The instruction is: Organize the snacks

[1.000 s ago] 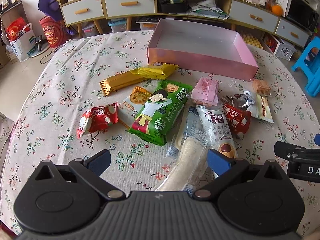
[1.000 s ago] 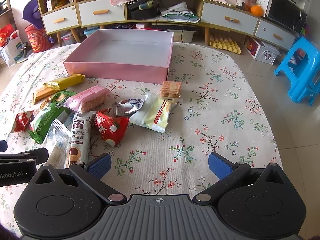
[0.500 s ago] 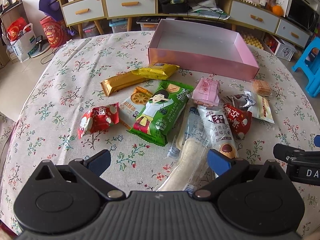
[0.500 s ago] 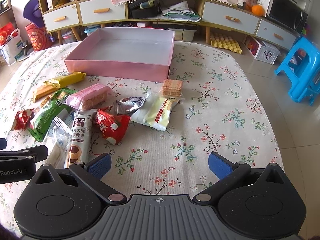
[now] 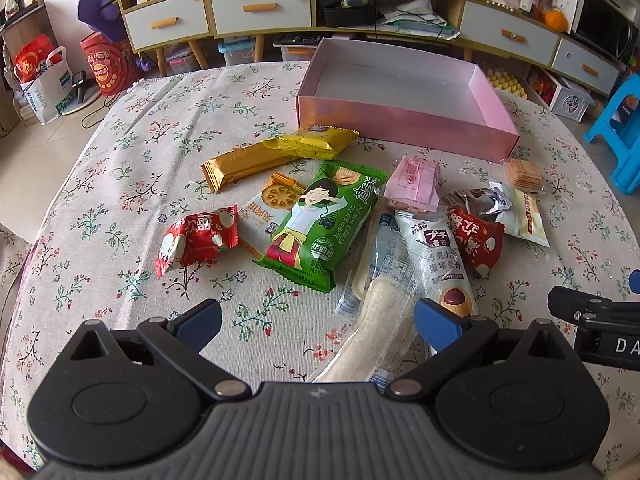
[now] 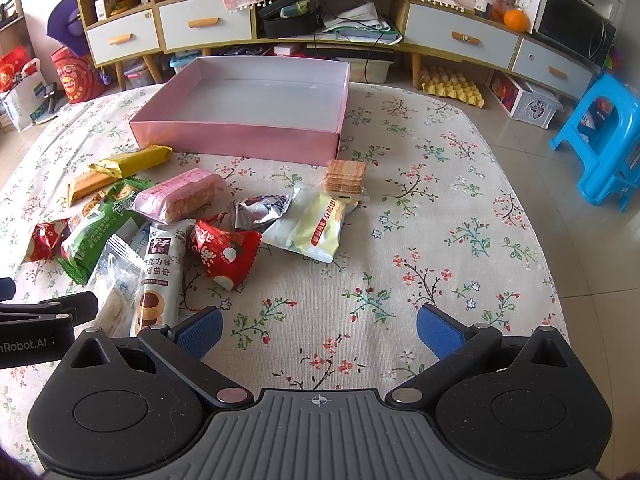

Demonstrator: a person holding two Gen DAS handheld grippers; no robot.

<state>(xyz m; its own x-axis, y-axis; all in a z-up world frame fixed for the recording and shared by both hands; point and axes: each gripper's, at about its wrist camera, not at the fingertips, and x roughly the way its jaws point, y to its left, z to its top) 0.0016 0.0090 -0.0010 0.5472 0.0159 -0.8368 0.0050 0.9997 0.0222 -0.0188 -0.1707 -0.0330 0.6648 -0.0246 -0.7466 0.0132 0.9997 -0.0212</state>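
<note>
Several wrapped snacks lie in a heap on the floral tablecloth: a green packet (image 5: 324, 224), a red packet (image 5: 196, 240), a gold bar (image 5: 244, 164), a yellow packet (image 5: 312, 144), a pink packet (image 5: 414, 184) and a long white packet (image 5: 384, 308). An empty pink box (image 5: 404, 124) stands behind them; it also shows in the right wrist view (image 6: 240, 136). My left gripper (image 5: 318, 322) is open, above the table just short of the heap. My right gripper (image 6: 320, 328) is open over bare cloth, right of a red packet (image 6: 224, 252) and a pale yellow packet (image 6: 320, 228).
A cracker stack (image 6: 346, 176) sits near the box's front right corner. A cabinet with drawers (image 6: 460, 40) runs behind the table. A blue stool (image 6: 600, 136) stands on the floor to the right. The table's right edge (image 6: 532, 216) is near.
Both grippers have drifted slightly forward toward the snacks. The snacks and box have not moved.
</note>
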